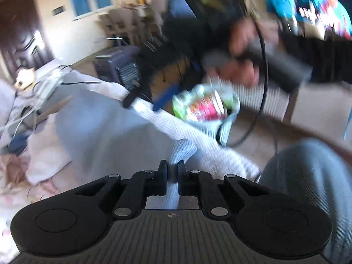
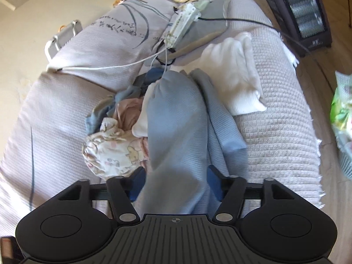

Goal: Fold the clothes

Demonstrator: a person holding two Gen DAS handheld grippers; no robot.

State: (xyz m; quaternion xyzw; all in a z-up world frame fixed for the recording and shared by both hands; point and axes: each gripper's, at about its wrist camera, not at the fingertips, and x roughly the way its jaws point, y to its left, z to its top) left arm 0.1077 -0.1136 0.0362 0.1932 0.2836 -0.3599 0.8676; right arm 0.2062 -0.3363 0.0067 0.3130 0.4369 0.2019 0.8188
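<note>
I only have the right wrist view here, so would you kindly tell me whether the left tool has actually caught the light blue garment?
Observer: Yes. In the left wrist view the left tool is shut on a bunched fold of the light blue garment.
Operator: Thank you. Does that view show the right tool at all?
Observer: Blurred, yes: a hand grips its dark handle at the upper right.
Operator: And is anything off the sofa on that side?
Observer: A bright green and pink packet sits beside the sofa edge; your view catches only its margin.
</note>
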